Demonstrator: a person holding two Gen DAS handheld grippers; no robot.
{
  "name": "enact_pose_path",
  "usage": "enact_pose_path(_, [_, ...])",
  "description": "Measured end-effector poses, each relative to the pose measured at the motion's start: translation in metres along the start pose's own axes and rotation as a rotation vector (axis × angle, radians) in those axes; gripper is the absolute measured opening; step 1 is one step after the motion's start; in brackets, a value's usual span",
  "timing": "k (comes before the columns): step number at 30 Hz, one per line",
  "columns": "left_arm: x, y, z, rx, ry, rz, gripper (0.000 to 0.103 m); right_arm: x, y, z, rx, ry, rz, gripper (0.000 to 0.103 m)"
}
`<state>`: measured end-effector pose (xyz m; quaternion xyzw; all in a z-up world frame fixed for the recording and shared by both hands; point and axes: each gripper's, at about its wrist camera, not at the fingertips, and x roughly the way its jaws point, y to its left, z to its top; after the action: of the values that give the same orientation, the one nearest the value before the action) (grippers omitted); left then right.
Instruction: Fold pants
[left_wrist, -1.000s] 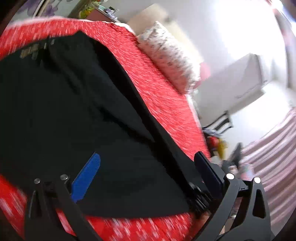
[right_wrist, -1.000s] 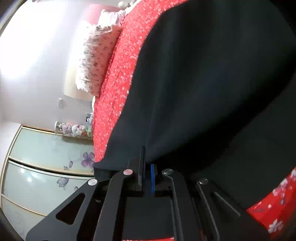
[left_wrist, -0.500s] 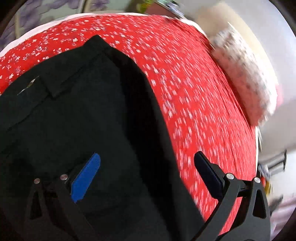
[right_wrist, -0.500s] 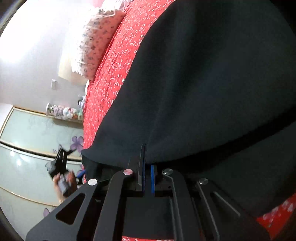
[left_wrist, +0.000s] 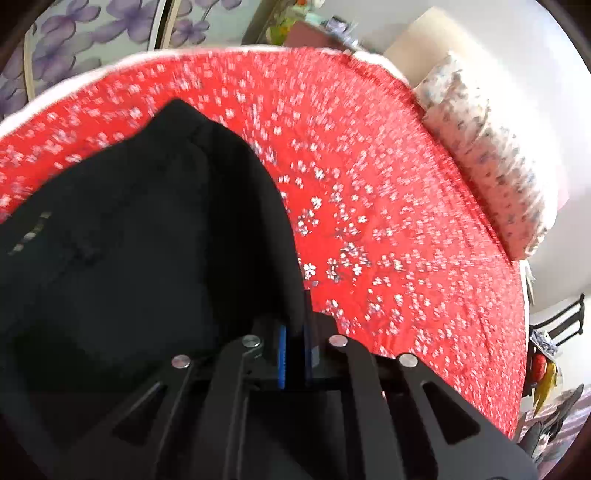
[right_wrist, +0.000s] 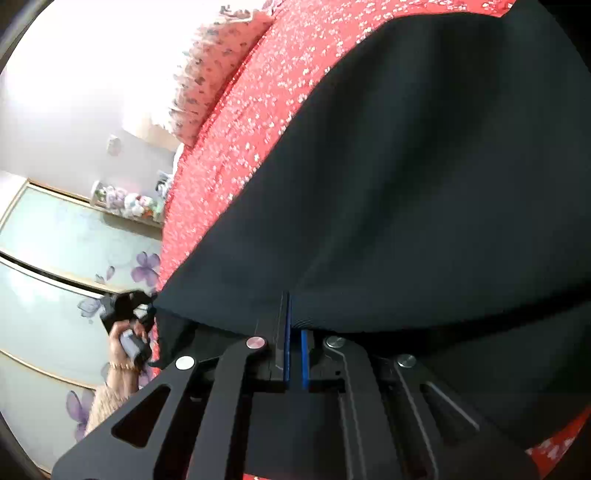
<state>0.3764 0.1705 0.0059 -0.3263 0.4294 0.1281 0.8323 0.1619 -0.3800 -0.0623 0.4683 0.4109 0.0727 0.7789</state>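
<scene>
While spread over the red bedspread (left_wrist: 388, 229), black pants (left_wrist: 140, 240) pinched at two points along the near edge. Left gripper (left_wrist: 295, 350) closed tight on that edge, blue pads (left_wrist: 281, 354) nearly touching, with a fold of cloth bulging up just ahead of them. Right gripper (right_wrist: 293, 354) likewise clamped on the hem, pads drawn together around a thin layer of fabric, cloth rising from the jaws in a smooth slope. Seen from the right wrist: left gripper (right_wrist: 127, 306) at the pants' far corner, held by a hand (right_wrist: 123, 347) with a fuzzy sleeve (right_wrist: 103, 406) below. Pillow (left_wrist: 487, 155) at the head of the bed, well apart from the pants. Wardrobe doors (right_wrist: 55, 251) with purple flowers beyond the bed. Left view somewhat blurred.
</scene>
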Motion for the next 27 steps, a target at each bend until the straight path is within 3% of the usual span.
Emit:
enact_pose_path(5, [-0.069, 0.015, -0.013, 0.043, -0.101, -0.08, 0.006, -0.021, 0.009, 0.006, -0.049, -0.073, 0.043, 0.004])
enact_pose_path(9, [-0.14, 0.045, -0.048, 0.058, -0.182, -0.147, 0.006, -0.043, 0.014, 0.01, -0.076, -0.138, 0.068, 0.004])
enact_pose_path(14, [-0.199, 0.092, -0.098, 0.028, -0.238, -0.187, 0.007, -0.064, 0.008, 0.011, -0.06, -0.167, 0.093, 0.004])
enact_pose_path(17, [-0.211, 0.124, -0.137, -0.005, -0.241, -0.173, 0.007, -0.075, 0.006, 0.007, -0.068, -0.178, 0.09, 0.004])
enact_pose_path(22, [-0.201, 0.173, -0.185, -0.148, -0.21, -0.16, 0.007, -0.078, 0.002, -0.002, -0.077, -0.145, 0.033, 0.004])
enact_pose_path(25, [-0.19, 0.189, -0.206, -0.165, -0.22, -0.147, 0.008, -0.081, -0.002, -0.008, -0.074, -0.109, 0.008, 0.004])
enact_pose_path(27, [-0.186, 0.191, -0.203, -0.174, -0.215, -0.17, 0.012, -0.082, -0.004, -0.009, -0.09, -0.101, -0.009, 0.004])
